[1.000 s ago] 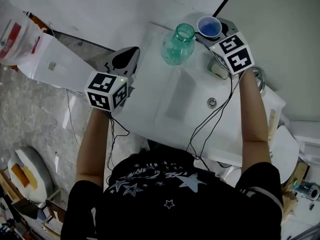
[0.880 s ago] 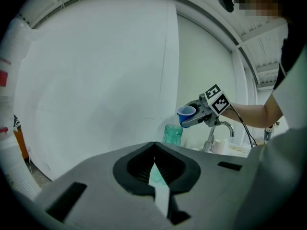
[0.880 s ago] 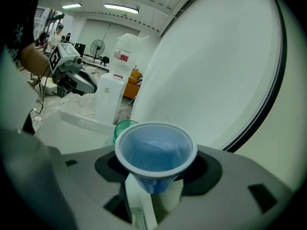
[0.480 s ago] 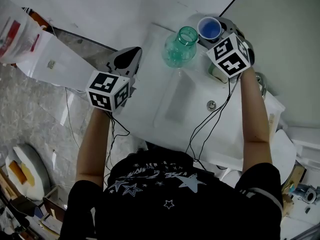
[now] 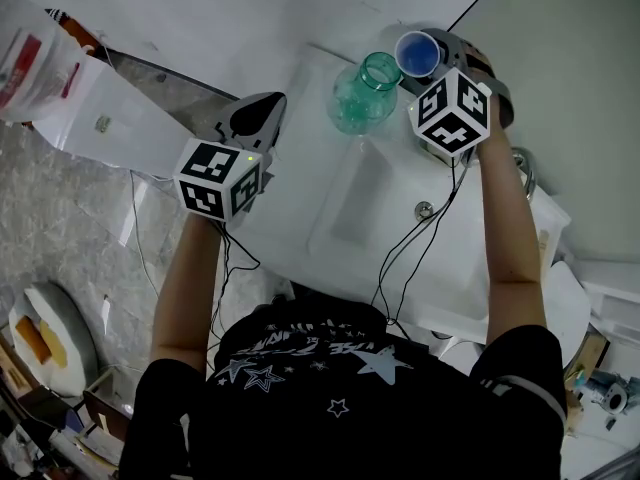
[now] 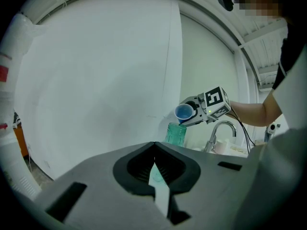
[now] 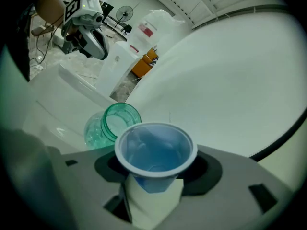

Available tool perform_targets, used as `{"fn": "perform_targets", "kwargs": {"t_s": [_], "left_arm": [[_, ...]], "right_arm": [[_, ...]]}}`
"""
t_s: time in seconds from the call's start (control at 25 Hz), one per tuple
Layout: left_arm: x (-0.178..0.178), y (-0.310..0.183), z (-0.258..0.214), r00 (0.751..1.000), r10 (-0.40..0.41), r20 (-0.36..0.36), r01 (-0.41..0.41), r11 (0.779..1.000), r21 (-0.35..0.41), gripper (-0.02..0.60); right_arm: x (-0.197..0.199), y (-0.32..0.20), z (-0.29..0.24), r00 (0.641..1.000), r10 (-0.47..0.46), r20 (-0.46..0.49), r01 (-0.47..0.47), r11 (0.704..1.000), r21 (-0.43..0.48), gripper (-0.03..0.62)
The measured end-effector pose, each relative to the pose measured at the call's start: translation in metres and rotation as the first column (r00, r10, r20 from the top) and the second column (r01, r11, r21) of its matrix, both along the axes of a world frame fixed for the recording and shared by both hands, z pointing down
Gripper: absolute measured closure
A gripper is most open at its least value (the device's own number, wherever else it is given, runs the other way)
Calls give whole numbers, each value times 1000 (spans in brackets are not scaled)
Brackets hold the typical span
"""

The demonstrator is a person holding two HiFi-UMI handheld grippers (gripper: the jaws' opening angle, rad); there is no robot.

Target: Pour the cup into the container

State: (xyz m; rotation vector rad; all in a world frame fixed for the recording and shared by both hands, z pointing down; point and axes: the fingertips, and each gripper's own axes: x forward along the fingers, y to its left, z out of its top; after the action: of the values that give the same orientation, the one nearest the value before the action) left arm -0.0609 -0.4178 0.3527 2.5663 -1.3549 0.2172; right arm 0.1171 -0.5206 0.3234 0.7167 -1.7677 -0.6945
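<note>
Your right gripper (image 5: pixel 424 60) is clamped on the blue cup (image 5: pixel 417 52). The right gripper view shows both jaws pressed against the cup's lower wall, with its white rim (image 7: pixel 154 150) standing proud of them. You have that arm reached out nearly straight, the forearm (image 5: pixel 505 228) running up the right side of the head view. The wrist is rolled so the marker cube sits canted toward the middle.

From the left gripper view the cup (image 6: pixel 183 112) is tipped, its mouth facing sideways, just above and beside the mouth of the green container (image 6: pixel 176 133). The two look apart rather than touching. The container (image 5: pixel 362 93) stands upright on the white tabletop (image 5: pixel 470 258), near its far edge, with a faucet (image 6: pixel 221 131) to the right of it. I cannot tell whether anything is in the cup, because its inside reads as plain blue.

Your left gripper (image 5: pixel 255 118) hangs off the left edge of the tabletop, well apart from the container, its forearm (image 5: pixel 190 288) bent back toward your body. Its jaws are closed tip to tip with nothing in them (its own view shows only a thin slit behind the tips), and they point across toward the cup.
</note>
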Motion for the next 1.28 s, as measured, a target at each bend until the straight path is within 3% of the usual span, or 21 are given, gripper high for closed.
{"fn": "perform_targets", "kwargs": {"t_s": [0.44,0.88,1.08,1.28], "left_arm": [[1,2,1,1000,3,-5,-3,1000,-1,573],[0,6,-1,1000,-1,-8,1,1000,1,572],[-3,9,-3,1000,-13,-12,13,1000,6,572],[-7,14,-3,1000,-15,-11,15,1000,6,572]], "right_arm": [[5,-6,1,988,7,-154,8,995,97,309],[3,-9,-12,970,12,-245,39,979,201,307],[1,-8,-17,966,18,-258,44,971,233,307],[0,-2,-12,976,28,-218,14,982,190,307]]}}
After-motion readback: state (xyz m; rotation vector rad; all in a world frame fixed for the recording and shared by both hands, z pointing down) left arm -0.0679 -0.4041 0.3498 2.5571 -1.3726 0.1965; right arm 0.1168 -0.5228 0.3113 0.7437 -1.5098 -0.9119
